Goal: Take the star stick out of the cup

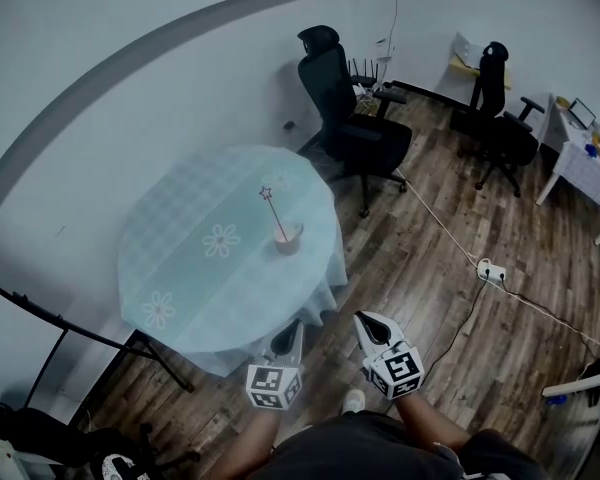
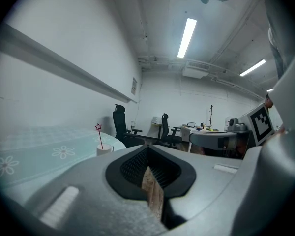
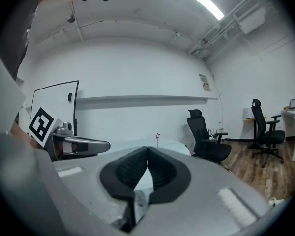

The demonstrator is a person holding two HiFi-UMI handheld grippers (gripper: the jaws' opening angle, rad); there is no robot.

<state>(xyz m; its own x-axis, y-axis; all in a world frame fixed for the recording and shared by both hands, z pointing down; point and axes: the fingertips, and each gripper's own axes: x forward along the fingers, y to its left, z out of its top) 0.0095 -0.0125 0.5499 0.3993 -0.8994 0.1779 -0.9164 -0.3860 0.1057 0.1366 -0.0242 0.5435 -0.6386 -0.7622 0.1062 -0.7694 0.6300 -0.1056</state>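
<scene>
A round table with a pale blue flowered cloth (image 1: pixel 180 258) carries a small pale cup (image 1: pixel 288 238) near its right side. The star stick (image 1: pixel 272 208) stands tilted in the cup, its red star at the top. Both grippers hover off the table's near edge, well short of the cup. My left gripper (image 1: pixel 291 328) is shut and empty, and so is my right gripper (image 1: pixel 366 321) beside it. In the left gripper view the cup (image 2: pixel 104 150) and star stick (image 2: pixel 99 134) show far off to the left. Only the star (image 3: pixel 158 135) shows over the jaws in the right gripper view.
A black office chair (image 1: pixel 355 118) stands just behind the table, another (image 1: pixel 500 108) farther right. A power strip (image 1: pixel 491 272) and its cable lie on the wooden floor. A white desk (image 1: pixel 590 168) is at the right edge, a black stand (image 1: pixel 40 318) at the left.
</scene>
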